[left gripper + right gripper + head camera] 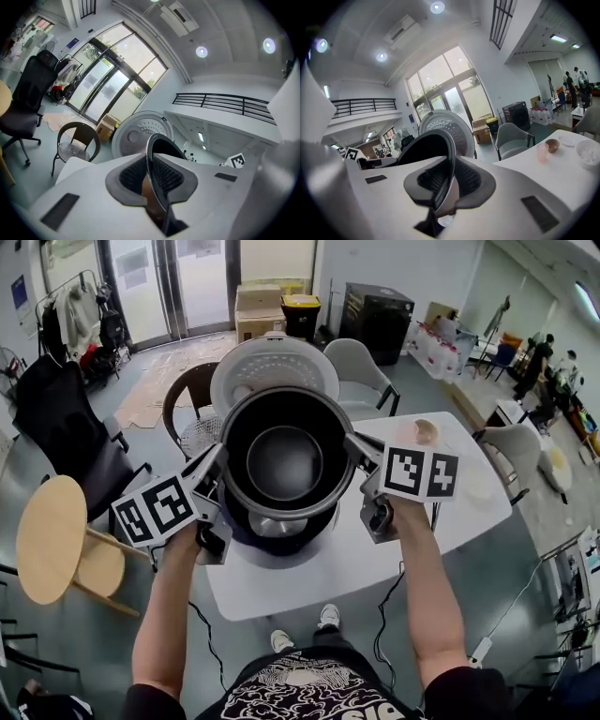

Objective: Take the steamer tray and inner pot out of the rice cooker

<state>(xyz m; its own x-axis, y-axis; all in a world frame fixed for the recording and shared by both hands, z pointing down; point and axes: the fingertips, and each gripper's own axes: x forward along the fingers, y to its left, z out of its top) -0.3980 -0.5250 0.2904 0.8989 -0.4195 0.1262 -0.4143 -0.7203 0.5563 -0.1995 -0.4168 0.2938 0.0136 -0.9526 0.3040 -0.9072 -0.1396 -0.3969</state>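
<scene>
I think this is a big office hall: tall glass doors, office chairs, cardboard boxes, a white tabletop.

Cooker lid is standing open, blocking far side of pot; table is lying bare near and right.

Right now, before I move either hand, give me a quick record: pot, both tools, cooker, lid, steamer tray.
inner pot: black, looks empty, held over the cooker
left tool: shut on the pot's left rim
right tool: shut on the pot's right rim
cooker: on the white table, under the pot
lid: open, standing up behind the pot
steamer tray: not seen in any view
</scene>
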